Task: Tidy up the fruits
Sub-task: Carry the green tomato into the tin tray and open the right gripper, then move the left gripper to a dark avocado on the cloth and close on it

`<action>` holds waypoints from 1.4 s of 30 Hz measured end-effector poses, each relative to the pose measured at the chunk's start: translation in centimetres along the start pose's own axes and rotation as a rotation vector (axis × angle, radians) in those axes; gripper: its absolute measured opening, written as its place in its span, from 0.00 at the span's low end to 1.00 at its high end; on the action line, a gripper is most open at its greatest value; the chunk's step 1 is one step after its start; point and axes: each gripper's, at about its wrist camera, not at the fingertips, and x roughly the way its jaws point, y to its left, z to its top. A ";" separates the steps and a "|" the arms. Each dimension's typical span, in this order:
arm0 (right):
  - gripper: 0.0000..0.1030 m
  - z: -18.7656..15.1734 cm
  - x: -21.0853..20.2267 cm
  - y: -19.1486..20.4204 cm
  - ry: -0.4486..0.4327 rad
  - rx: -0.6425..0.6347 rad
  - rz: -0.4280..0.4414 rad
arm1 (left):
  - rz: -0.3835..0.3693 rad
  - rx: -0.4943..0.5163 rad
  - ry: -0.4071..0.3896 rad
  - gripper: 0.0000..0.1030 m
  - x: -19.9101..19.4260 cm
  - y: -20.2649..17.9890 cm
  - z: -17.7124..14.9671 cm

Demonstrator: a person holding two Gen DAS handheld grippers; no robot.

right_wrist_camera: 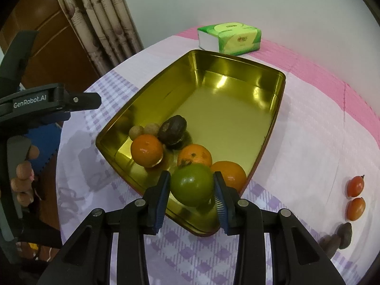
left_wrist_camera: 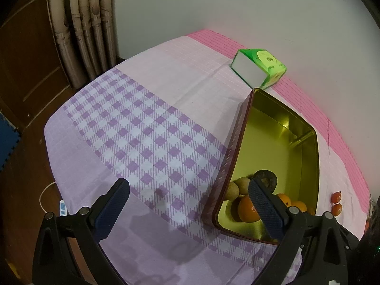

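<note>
We list, in the right wrist view, the right hand-held gripper (right_wrist_camera: 192, 187) at lower centre, its two pads pressed on either side of a green round fruit (right_wrist_camera: 192, 185), which sits over the near end of the gold tin (right_wrist_camera: 273, 118). Inside that tin, toward its near-left corner, we count three oranges (right_wrist_camera: 146, 150), one of them (right_wrist_camera: 229, 174) just behind the held fruit, a dark wrinkled fruit (right_wrist_camera: 172, 129) and two small tan fruits (right_wrist_camera: 143, 129) against the left wall; the far half of the tin is bare metal. At the right edge of the frame, on the cloth-covered tabletop (right_wrist_camera: 308, 142), lie two small red-orange fruits (right_wrist_camera: 355, 196), one just above the other, and below them a dark fruit (right_wrist_camera: 345, 235), all well apart from the tin. A green tissue pack (right_wrist_camera: 230, 38) rests beyond the tin at upper centre. At far left we see the other tool with fingers (right_wrist_camera: 22, 178) of a hand wrapped round its grip. In the left wrist view, the left hand-held gripper (left_wrist_camera: 187, 204) stands wide with nothing between its pads, above the checked cloth, its right finger overlapping the tin's near-left corner. A curtain (left_wrist_camera: 80, 23) hangs at upper left.
</note>
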 end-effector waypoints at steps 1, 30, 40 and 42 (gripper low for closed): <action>0.36 0.0 0.0 0.0 -0.002 0.001 -0.001 | 0.001 -0.001 0.000 0.96 0.0 0.0 0.0; 0.65 -7.6 -9.5 -15.4 -0.187 0.324 -0.293 | -0.028 0.219 -0.074 0.96 -1.8 -4.6 -1.5; 0.72 -14.2 -9.8 -24.8 -0.123 0.487 -0.474 | -0.126 0.500 -0.105 0.96 -3.7 -12.4 -5.8; 0.78 -14.7 -9.3 -25.6 -0.109 0.490 -0.485 | -0.176 0.533 -0.076 0.96 -3.5 -14.3 -6.8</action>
